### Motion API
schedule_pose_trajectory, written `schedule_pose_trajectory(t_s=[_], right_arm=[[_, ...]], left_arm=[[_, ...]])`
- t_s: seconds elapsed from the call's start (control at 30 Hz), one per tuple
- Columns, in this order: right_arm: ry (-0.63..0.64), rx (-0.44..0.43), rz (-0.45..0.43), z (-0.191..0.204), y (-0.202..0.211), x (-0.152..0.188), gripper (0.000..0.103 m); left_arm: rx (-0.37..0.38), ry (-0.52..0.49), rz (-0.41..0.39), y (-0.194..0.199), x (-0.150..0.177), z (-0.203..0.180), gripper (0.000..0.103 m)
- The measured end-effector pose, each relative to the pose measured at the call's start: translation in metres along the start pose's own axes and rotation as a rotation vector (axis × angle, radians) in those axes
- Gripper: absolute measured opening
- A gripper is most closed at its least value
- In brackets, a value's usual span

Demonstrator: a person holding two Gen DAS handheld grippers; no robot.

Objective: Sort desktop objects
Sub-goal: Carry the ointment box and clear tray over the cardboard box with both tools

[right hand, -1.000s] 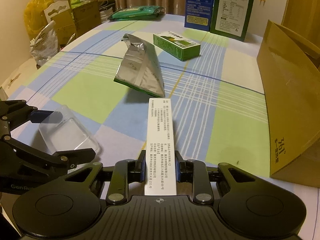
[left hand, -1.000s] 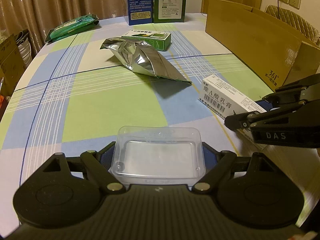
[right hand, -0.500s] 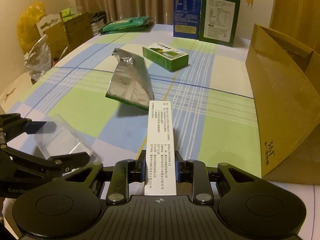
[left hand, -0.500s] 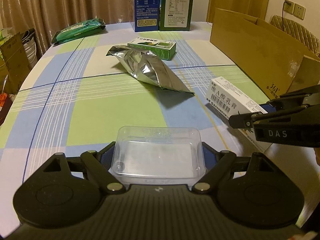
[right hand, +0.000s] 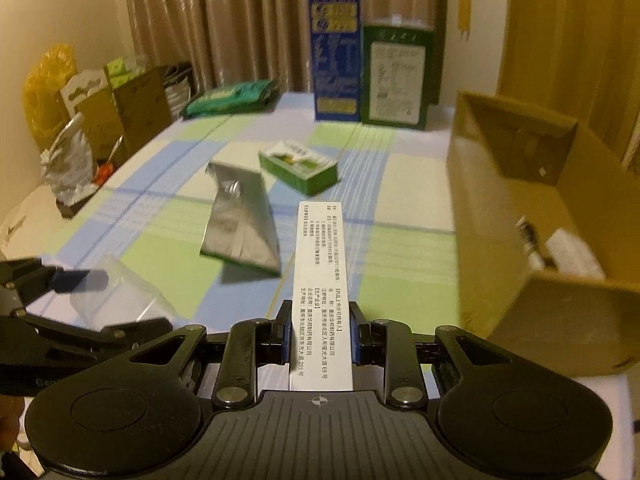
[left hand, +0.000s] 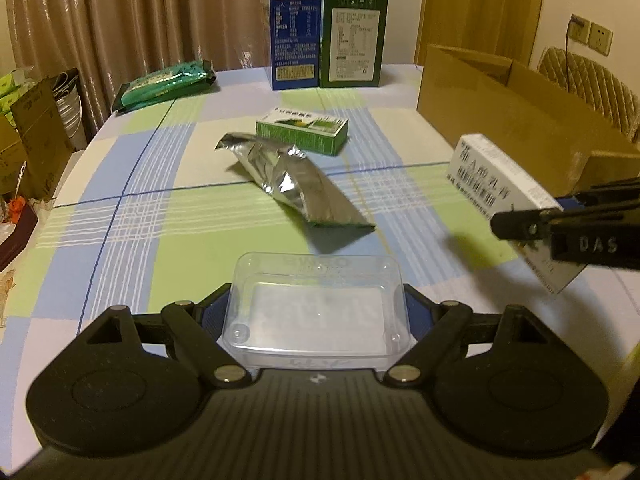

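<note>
Held: our left gripper (left hand: 316,312) clamps clear plastic tray (left hand: 316,304); right gripper (right hand: 320,338) pinches white printed carton (right hand: 323,280), probably bound for brown cardboard box (right hand: 520,208).

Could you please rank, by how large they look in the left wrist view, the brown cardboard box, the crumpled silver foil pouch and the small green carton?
1. Brown cardboard box
2. Crumpled silver foil pouch
3. Small green carton, lying farther back, so partly distance.

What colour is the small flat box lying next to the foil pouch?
Green with a white top, the small flat box shows best in the left wrist view.
</note>
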State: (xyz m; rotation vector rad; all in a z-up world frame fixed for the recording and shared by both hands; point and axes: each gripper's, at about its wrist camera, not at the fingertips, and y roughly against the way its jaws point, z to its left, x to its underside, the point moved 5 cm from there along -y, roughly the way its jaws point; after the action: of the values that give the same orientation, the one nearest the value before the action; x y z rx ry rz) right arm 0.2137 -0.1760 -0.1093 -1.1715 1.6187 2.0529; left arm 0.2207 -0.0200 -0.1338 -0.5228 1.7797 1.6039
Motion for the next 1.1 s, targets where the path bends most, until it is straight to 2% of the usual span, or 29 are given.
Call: schedule_pose_trajectory(t_s=[0.33, 0.5, 0.6, 0.87, 1.1], right_arm=[[-0.053, 0.051, -0.081, -0.04, 0.062, -0.039, 0.023], [-0.097, 0.071, -0.108, -0.078, 0.086, -0.049, 0.023], [-0.118, 0.116, -0.118, -0.109, 0.097, -0.051, 0.023], [-0.188, 0.194, -0.116, -0.187, 0.111, -0.056, 0.023], [-0.192, 0.207, -0.097, -0.218, 0.096, -0.063, 0.023]], left_arm=[[0.038, -0.041, -0.057, 0.038, -0.035, -0.046, 0.082], [0.074, -0.083, -0.08, 0.048, -0.055, -0.078, 0.082], [0.104, -0.1, -0.092, 0.05, -0.069, -0.1, 0.082], [0.191, -0.164, -0.12, 0.034, -0.112, -0.169, 0.082], [0.246, -0.204, -0.118, -0.005, -0.145, -0.216, 0.082]])
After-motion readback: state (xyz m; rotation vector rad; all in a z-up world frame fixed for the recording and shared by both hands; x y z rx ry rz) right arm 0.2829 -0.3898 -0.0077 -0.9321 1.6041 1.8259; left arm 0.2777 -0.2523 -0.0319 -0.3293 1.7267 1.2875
